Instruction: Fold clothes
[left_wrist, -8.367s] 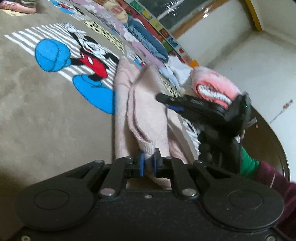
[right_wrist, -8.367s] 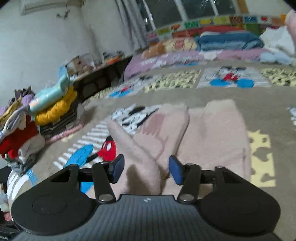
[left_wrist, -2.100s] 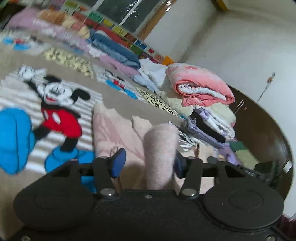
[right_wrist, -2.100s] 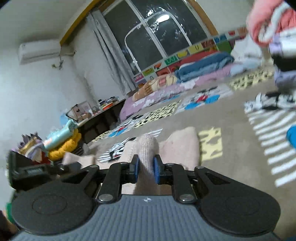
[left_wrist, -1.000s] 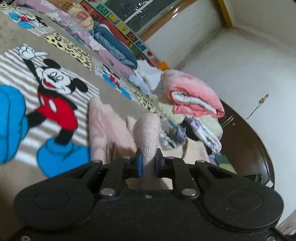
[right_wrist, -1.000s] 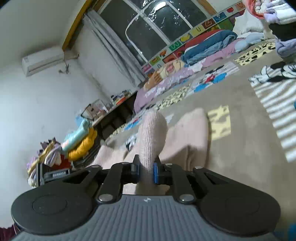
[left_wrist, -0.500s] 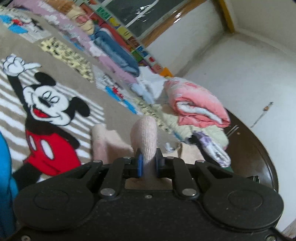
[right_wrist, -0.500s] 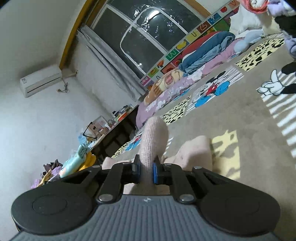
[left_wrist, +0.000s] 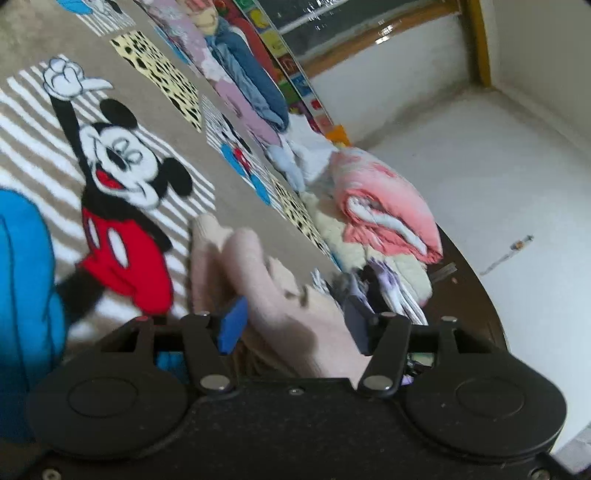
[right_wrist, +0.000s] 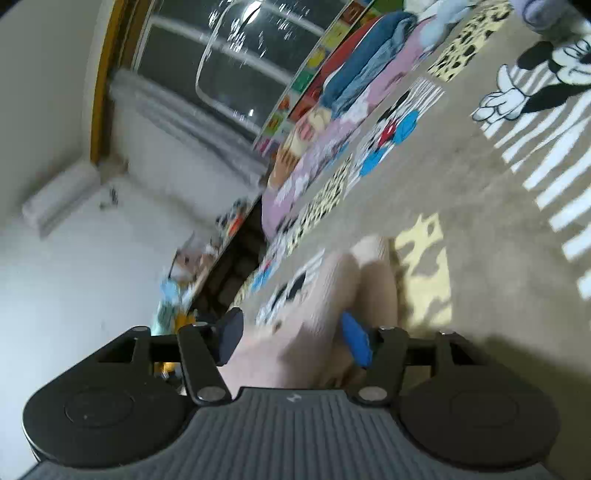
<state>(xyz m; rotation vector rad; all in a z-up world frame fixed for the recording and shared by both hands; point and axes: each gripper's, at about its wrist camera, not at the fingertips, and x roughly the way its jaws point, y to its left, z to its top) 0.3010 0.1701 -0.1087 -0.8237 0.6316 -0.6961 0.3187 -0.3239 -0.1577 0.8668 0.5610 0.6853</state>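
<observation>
Two tools, left tool (left_wrist: 295, 328), right tool (right_wrist: 291, 338), opening (unclamped), one pink garment (left_wrist: 273, 295)

The left gripper (left_wrist: 295, 328) has a smooth matte-black body with 2 round raised discs, 2 black link arms on silver pivot screws, and blue pads (left_wrist: 232, 329). The right gripper (right_wrist: 293, 338) matches it, except for a grey ribbed centre panel bearing a small white mark.
</observation>
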